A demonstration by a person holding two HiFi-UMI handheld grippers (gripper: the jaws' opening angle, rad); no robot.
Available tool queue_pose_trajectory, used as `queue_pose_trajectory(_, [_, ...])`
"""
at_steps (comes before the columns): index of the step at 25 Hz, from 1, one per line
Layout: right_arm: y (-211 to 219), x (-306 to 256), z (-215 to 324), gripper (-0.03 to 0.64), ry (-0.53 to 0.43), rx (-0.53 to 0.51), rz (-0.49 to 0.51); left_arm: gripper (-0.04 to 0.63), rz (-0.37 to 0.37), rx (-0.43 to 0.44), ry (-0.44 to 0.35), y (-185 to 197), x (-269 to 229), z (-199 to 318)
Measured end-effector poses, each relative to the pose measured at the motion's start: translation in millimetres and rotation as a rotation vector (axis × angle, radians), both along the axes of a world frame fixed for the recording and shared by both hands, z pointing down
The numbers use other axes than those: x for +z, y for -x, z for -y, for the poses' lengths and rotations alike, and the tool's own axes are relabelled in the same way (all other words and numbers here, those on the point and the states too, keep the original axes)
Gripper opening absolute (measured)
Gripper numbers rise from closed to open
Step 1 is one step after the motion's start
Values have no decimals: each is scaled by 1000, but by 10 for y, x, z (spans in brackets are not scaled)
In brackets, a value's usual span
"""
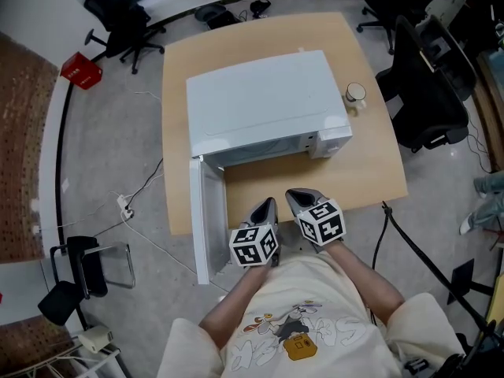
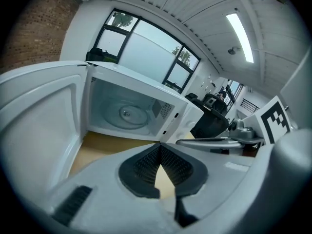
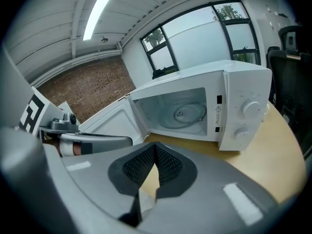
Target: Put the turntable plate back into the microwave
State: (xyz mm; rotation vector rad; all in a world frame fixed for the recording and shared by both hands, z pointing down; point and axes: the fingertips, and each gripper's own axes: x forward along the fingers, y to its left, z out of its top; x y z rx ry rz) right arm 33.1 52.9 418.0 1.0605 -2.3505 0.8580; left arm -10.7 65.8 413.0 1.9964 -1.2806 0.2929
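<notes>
Quick read from my end: the glass turntable plate (image 3: 187, 113) looks like it's already in the microwave (image 1: 260, 109). It's lying flat on the cavity floor, roughly centred, w/ the hub showing thru the middle. Left tool (image 2: 160, 147) and right tool (image 3: 155, 147) are both pressed together w/ nothing between the pads. They sit side by side at the near edge of the bench (image 1: 370, 164), well apart from the oven, aimed at its mouth and tilted down a bit. The door (image 1: 201, 219) hangs wide open on the left and sticks out past the bench edge toward me. So imo the step in hand is basically a check, maybe shutting the door too, tho the task doesn't ask for that. To do it well I'd confirm the plate sits level on the hub and isn't riding up on one side. Can't tell that for sure, the glass is see-thru and small in both tool views. If it needs a nudge I'd go in w/ one tool only, low and straight thru the opening, push the rim gently and keep the other one back. The mug (image 1: 355, 94) on the right is near the microwave's corner but not in the way. Orientation: the plate's round so no real long axis, face up, spin axis vertical. The microwave's long side runs across the bench and its opening faces me.
</notes>
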Motion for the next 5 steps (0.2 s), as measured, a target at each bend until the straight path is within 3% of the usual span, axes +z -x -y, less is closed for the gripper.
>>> queue_pose_trajectory(5, [13,58,-48,6,16,-10,-6,0,-4,-9,13,18,15,-22])
